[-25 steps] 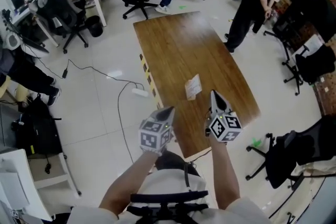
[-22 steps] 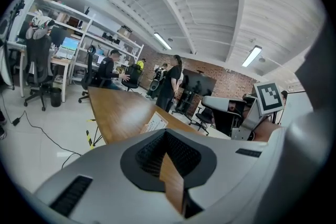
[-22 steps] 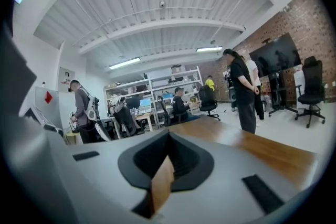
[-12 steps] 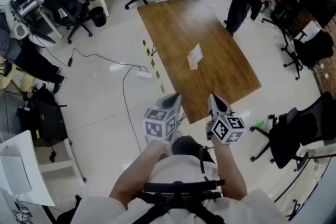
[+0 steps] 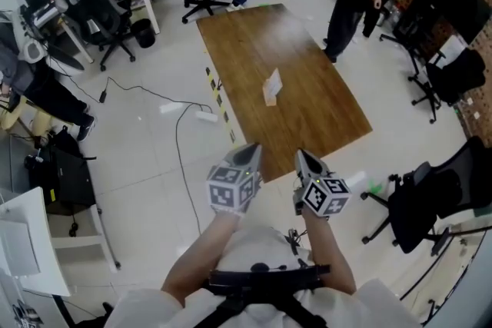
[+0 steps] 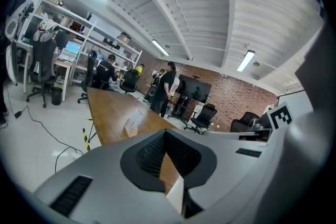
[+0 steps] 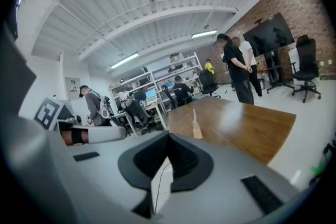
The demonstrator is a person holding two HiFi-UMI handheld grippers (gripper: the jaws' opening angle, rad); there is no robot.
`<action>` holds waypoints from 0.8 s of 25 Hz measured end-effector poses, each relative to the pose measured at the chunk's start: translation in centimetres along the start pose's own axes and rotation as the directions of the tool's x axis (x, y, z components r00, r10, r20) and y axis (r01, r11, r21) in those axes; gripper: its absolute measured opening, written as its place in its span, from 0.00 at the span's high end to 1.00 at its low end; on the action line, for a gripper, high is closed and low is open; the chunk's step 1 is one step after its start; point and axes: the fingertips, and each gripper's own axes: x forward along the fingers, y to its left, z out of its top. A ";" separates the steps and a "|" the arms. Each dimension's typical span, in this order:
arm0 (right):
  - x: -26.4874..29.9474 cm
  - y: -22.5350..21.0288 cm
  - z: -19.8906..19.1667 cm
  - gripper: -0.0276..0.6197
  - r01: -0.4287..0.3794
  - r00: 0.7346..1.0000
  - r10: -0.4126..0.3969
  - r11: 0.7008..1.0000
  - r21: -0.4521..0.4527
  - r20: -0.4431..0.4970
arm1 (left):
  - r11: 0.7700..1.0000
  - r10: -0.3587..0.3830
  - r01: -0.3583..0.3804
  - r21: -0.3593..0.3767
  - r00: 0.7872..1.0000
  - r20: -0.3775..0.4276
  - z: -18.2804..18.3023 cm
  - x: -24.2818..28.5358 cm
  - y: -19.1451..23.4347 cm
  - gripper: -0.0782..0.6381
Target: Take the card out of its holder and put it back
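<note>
One card (image 5: 272, 82) stands in its holder (image 5: 268, 99).

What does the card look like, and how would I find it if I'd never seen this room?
Find the long brown wooden table standing alone in the open middle of the office. Near its centre is a small pale card, standing upright in a little wooden holder. It is the only thing visible on the tabletop, so nothing nearby can be mistaken for it.
</note>
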 end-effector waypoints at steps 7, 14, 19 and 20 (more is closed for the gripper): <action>-0.9 -1.4 0.4 0.96 -0.027 1.000 0.027 0.999 0.031 0.002 | 1.000 0.005 -0.005 0.017 1.000 -0.012 -0.4 1.4 -2.4 0.90; -0.6 -2.4 0.6 0.96 -0.030 1.000 0.031 0.999 0.039 -0.001 | 1.000 0.017 -0.017 0.010 0.999 -0.029 -1.0 2.3 -2.5 0.90; -0.3 -2.7 0.5 0.96 -0.030 1.000 0.030 0.999 0.042 -0.004 | 1.000 0.019 -0.019 0.006 0.999 -0.036 -1.3 2.6 -2.3 0.90; -0.3 -2.8 0.5 0.96 -0.028 1.000 0.029 0.999 0.044 -0.003 | 1.000 0.019 -0.019 0.006 0.999 -0.039 -1.4 2.6 -2.3 0.90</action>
